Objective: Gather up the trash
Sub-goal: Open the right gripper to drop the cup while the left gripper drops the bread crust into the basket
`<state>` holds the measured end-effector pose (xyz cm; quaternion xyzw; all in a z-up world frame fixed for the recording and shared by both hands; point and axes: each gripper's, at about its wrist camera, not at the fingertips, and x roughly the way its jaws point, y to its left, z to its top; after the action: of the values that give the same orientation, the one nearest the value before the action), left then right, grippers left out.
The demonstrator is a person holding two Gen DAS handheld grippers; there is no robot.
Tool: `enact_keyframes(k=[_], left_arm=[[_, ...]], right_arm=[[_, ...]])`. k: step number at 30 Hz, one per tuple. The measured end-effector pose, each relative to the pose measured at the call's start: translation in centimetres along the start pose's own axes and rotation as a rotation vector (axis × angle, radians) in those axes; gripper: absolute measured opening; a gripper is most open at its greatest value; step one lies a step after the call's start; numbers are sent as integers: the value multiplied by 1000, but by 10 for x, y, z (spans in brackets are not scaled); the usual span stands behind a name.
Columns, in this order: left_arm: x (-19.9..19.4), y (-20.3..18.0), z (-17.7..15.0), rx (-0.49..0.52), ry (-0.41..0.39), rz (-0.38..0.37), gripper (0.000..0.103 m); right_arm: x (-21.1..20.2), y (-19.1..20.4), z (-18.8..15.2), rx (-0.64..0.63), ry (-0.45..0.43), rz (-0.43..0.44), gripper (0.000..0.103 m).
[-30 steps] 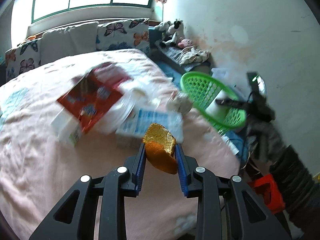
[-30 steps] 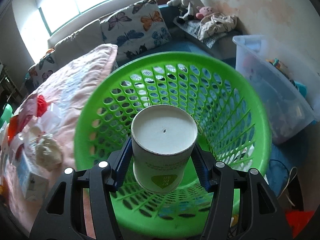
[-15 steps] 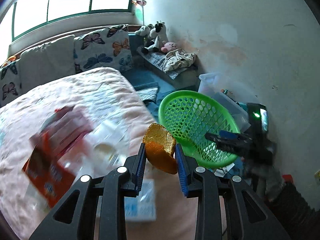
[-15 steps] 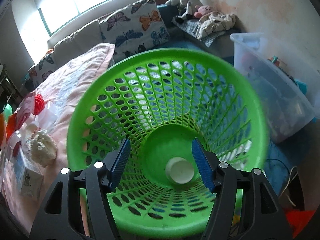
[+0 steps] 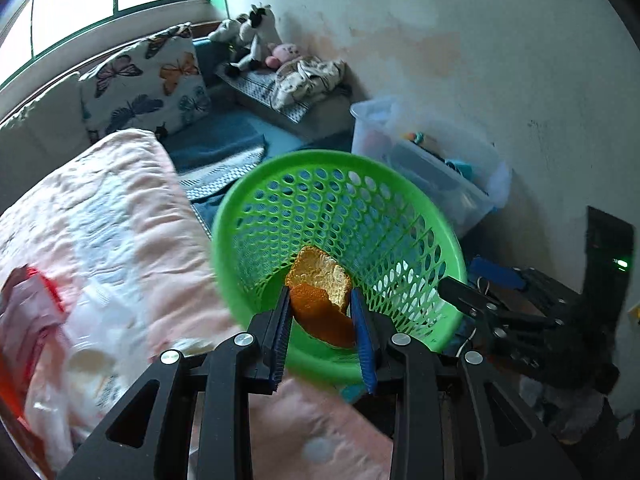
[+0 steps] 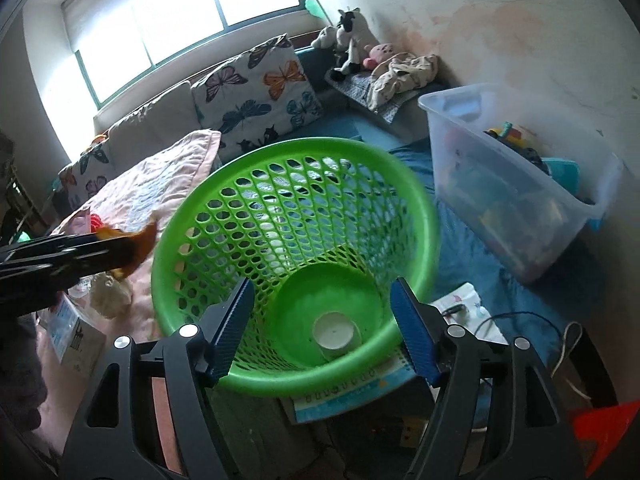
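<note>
My left gripper (image 5: 322,314) is shut on a piece of orange peel (image 5: 320,300), held over the near rim of the green perforated basket (image 5: 280,184). In the right wrist view that peel (image 6: 142,242) and the left gripper (image 6: 116,250) come in from the left, beside the basket (image 6: 208,200). My right gripper (image 6: 322,314) hangs above the basket with its jaws opening and nothing between them. A white paper cup (image 6: 334,332) lies on the basket's floor. More trash, a crumpled tissue (image 6: 110,294) and a small carton (image 6: 70,326), lies on the pink bed.
A pink quilted bed (image 5: 100,220) fills the left, with red and clear wrappers (image 5: 36,320) on it. A clear plastic storage bin (image 6: 512,184) stands right of the basket against the wall. Butterfly cushions (image 6: 260,96) and soft toys (image 6: 352,40) sit at the back. Cables (image 6: 560,344) lie on the blue floor.
The right gripper let go of the white cup, which dropped to the basket's floor, and its jaws widened. The left gripper carried the orange peel from above the bed to the basket.
</note>
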<state>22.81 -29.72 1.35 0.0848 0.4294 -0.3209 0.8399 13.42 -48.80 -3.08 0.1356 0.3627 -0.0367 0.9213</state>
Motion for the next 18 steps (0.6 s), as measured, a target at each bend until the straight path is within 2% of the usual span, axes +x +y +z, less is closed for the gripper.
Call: enact_keyframes(k=[3, 10, 18], left_arm=[[16, -7, 2, 8, 29, -7, 30], [19, -5, 1, -3, 27, 6, 54], [-24, 5, -6, -22, -54, 40, 55]], right_arm=[[-3, -5, -3, 9, -1, -5, 71], [-4, -9, -8, 37, 11, 11, 71], [-18, 4, -14, 17, 7, 30, 71]])
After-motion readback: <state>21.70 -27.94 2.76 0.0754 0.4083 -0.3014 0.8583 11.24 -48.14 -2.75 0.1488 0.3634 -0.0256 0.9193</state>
